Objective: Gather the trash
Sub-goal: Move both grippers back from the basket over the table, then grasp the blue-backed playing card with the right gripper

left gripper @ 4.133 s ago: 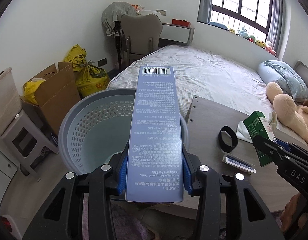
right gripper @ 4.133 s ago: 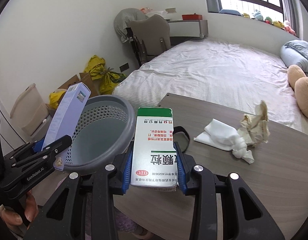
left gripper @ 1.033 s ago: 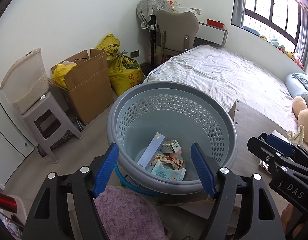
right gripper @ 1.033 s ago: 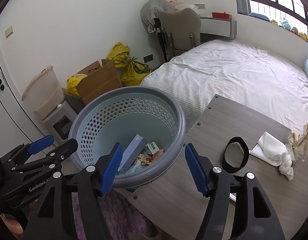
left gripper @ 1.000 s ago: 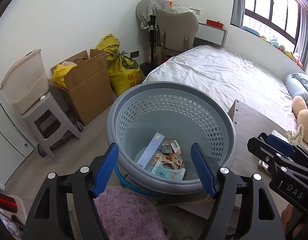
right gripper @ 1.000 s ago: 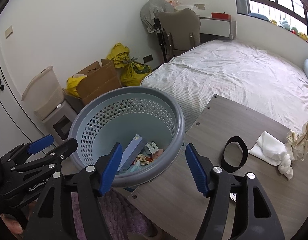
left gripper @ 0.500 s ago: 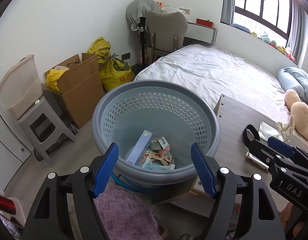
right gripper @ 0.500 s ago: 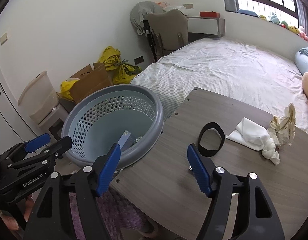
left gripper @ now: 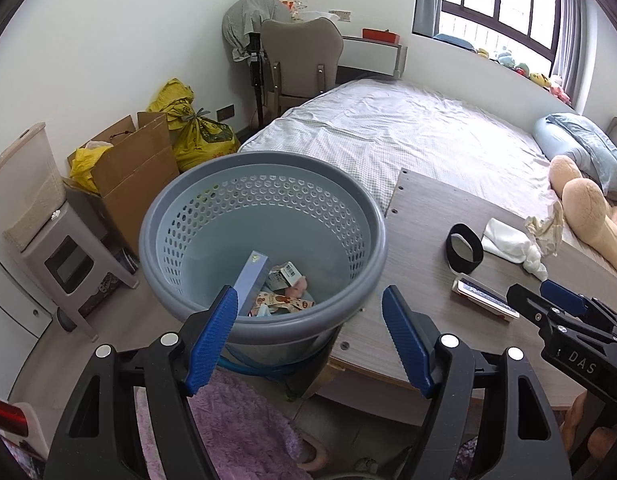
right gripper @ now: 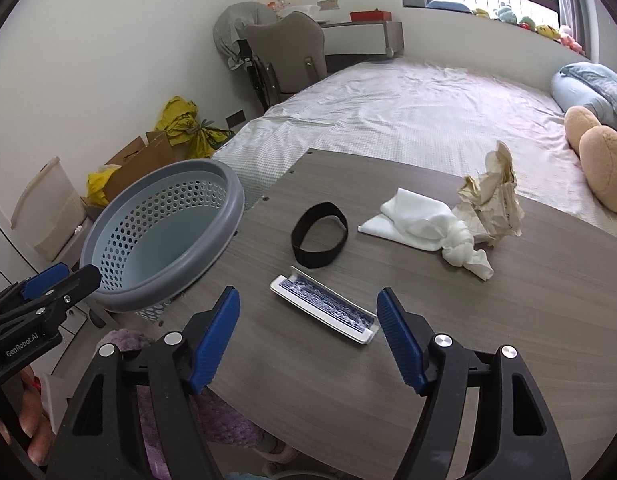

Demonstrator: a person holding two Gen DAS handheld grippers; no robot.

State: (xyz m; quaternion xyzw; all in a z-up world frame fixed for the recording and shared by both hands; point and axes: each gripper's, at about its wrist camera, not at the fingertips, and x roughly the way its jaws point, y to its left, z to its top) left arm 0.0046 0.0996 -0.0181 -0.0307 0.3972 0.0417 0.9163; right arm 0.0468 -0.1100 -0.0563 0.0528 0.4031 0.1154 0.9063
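**A:** Though far from finished, well begun. Down in the grey basket (left gripper: 264, 168) already: a long blue carton (left gripper: 250, 276), a small barcoded box (left gripper: 286, 274) and some printed wrappers (left gripper: 284, 300).

**B:** And left on the table (right gripper: 488, 340)?

**A:** Four things, by the look of it. At the far side, crumpled brown paper (right gripper: 492, 196) touching a knotted white cloth (right gripper: 424, 226). Nearer the basket, a black band (right gripper: 318, 234). Just beside the band and nearest of all, a flat blue-patterned packet (right gripper: 324, 310). Unclear as trash or not: band and packet.

**B:** Grippers?

**A:** Nothing in the left gripper (left gripper: 308, 296): jaws spread wide, hovering over the near rim of the basket. Nothing in the right gripper (right gripper: 307, 294) either: jaws wide, having just been opening further, poised above the table. Packet lying ahead of the blue pads (right gripper: 216, 340), untouched.

**B:** Anything in the way?

**A:** Little. Basket off the table's corner, rim close beside the edge, so a short swing across. Worth watching: each gripper close alongside the other. Band right behind the packet, easy to nudge. Around: bed (right gripper: 408, 112) behind the table, plush toy (right gripper: 600, 160) on it, chair (left gripper: 300, 60), cardboard box (left gripper: 136, 160) and yellow sacks (left gripper: 196, 128) by the wall, purple fuzzy mat (left gripper: 236, 432) below.
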